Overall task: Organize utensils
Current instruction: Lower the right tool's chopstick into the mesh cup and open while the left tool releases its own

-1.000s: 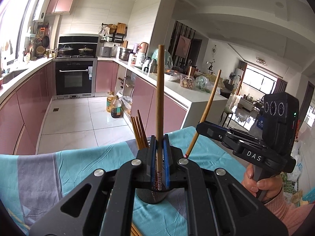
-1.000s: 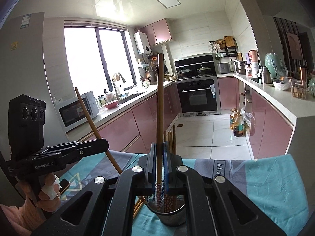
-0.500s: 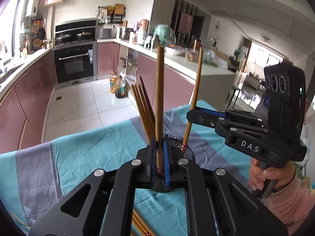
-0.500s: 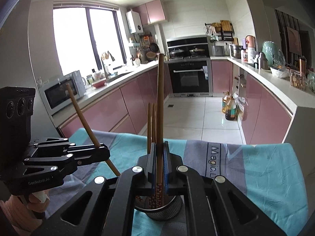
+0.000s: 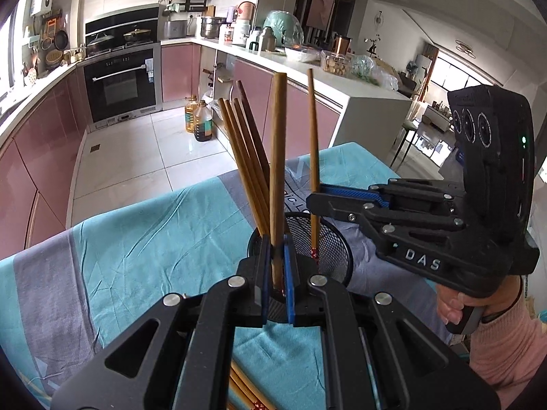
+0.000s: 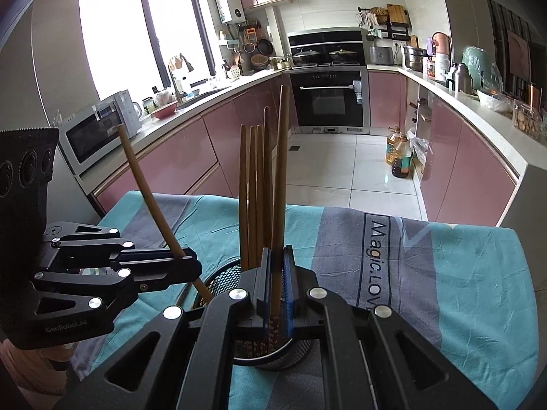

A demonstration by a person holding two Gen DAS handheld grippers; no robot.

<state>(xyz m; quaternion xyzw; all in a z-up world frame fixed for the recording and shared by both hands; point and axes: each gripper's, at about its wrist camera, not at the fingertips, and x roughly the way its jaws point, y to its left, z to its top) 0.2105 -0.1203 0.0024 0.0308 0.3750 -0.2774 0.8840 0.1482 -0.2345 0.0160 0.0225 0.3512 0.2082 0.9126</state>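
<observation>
Left wrist view: the left hand-held gripper (image 5: 278, 266) is clamped on a chopstick (image 5: 277, 171) whose lower end its own frame hides inside the mesh holder (image 5: 328, 239). Beside it, the right hand-held gripper (image 5: 312, 198) pinches another chopstick (image 5: 312, 136) over the same holder, where more chopsticks (image 5: 246, 157) lean. Loose chopsticks (image 5: 244, 389) lie half hidden on the bench (image 5: 154, 239).

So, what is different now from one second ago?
Both claws came down over the mesh cup, and the tips of their chopsticks now dip inside it. The left claw keeps its chopstick, the right claw keeps its own. Nothing was released; the chopsticks already in the cup stayed.
</observation>
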